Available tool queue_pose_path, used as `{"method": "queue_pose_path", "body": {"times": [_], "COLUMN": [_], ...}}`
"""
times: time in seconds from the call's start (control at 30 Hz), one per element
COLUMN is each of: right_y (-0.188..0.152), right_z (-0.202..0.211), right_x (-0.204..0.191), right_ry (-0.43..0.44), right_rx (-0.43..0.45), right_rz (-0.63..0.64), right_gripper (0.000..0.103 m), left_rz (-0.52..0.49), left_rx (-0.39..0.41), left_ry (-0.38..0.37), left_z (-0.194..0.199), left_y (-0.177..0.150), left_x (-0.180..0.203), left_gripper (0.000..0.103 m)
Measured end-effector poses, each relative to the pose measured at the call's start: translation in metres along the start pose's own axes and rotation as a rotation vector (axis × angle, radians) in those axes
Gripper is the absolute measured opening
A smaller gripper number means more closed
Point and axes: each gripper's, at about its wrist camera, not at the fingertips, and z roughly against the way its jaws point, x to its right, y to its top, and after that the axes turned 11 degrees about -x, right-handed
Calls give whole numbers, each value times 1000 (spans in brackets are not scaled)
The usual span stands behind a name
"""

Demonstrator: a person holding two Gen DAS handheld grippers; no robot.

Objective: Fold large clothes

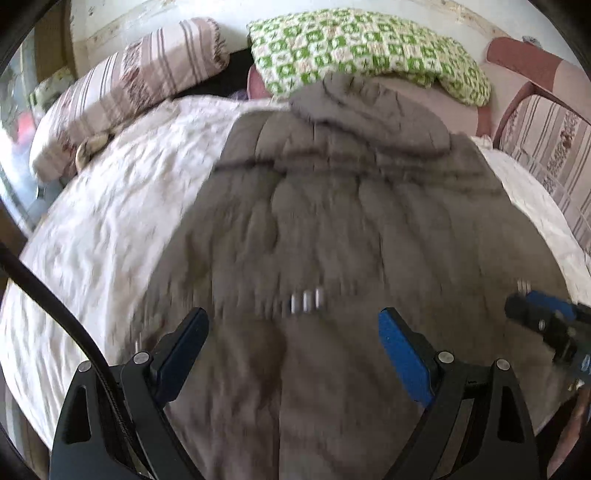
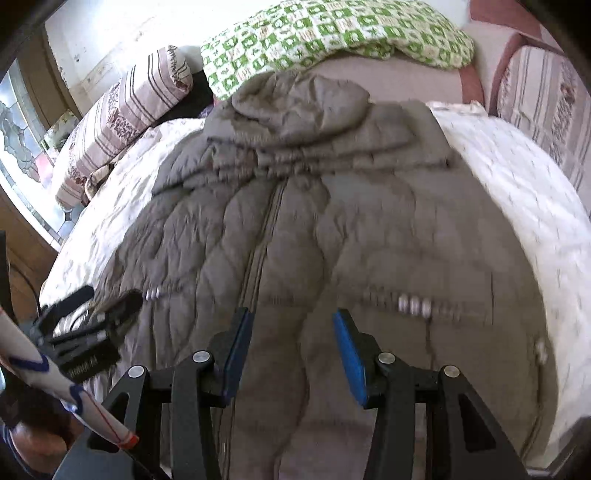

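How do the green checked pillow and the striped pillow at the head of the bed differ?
The green checked pillow has a green-and-white square pattern; the striped pillow has pinkish fabric with dark stripes and floral bands. The green one lies flat, directly beyond the grey jacket's hood; the striped one sits left of it, looking plumper and angled along the bed's edge. Both rest at the far end of the bed, and neither gripper touches them.

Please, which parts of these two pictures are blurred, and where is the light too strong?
Left wrist view: the grey jacket smears near the left tool, the pillows stay sharper. Right wrist view: the jacket's pocket snaps streak sideways, and the wall is washed out by glare. Both views bulge from the fisheye lens.
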Motion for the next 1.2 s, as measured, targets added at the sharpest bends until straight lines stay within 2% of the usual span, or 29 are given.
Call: {"method": "queue_pose_path", "body": {"times": [0.13, 0.23, 0.33, 0.47, 0.63, 0.8, 1.2], "right_y": [-25, -38, -50, -52, -59, -69, -70], "right_z": [-2, -11, -19, -22, -25, -25, -23], "right_x": [0, 0, -2, -5, -5, -7, -5], "right_ry": [-20, -37, -72, -91, -87, -99, -105], "right_rx": [-1, 1, 23, 39, 76, 124, 128], "right_rz": [8, 14, 50, 73, 89, 111, 130], "right_gripper": [51, 51, 51, 56, 59, 59, 63], "left_rz": [1, -28, -11, 16, 42, 41, 52], "left_rx": [-39, -24, -29, -44, 0, 22, 40], "left_ry": [41, 85, 74, 61, 76, 56, 45], "left_z": [-8, -9, -10, -15, -22, -25, -27], "left_y": [-34, -46, -53, -53, -57, -59, -60], "left_x": [-4, -2, -7, -11, -8, -12, -13], "left_gripper": [92, 93, 92, 94, 99, 102, 103]}}
